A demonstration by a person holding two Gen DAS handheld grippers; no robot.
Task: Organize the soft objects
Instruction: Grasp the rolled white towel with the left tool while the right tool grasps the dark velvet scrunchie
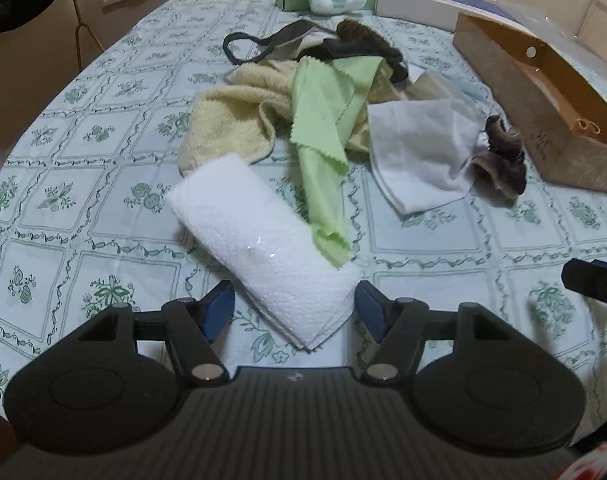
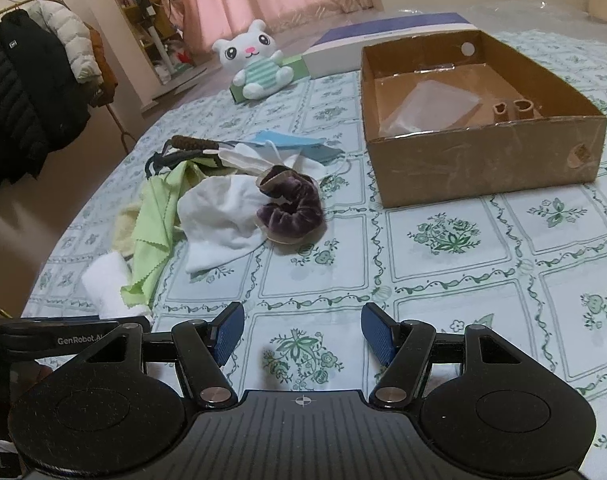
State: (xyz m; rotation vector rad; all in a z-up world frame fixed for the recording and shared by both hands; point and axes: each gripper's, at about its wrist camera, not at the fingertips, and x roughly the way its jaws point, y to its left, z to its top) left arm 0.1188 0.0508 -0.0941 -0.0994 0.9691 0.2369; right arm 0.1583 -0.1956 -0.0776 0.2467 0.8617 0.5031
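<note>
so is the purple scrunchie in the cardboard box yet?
No, the purple scrunchie lies on the tablecloth beside the white cloth, outside the cardboard box.

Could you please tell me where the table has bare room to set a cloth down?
Bare tablecloth lies between the cardboard box, the purple scrunchie and the right gripper. The box floor is mostly free. It is crowded around the cloth pile and folded white towel.
</note>
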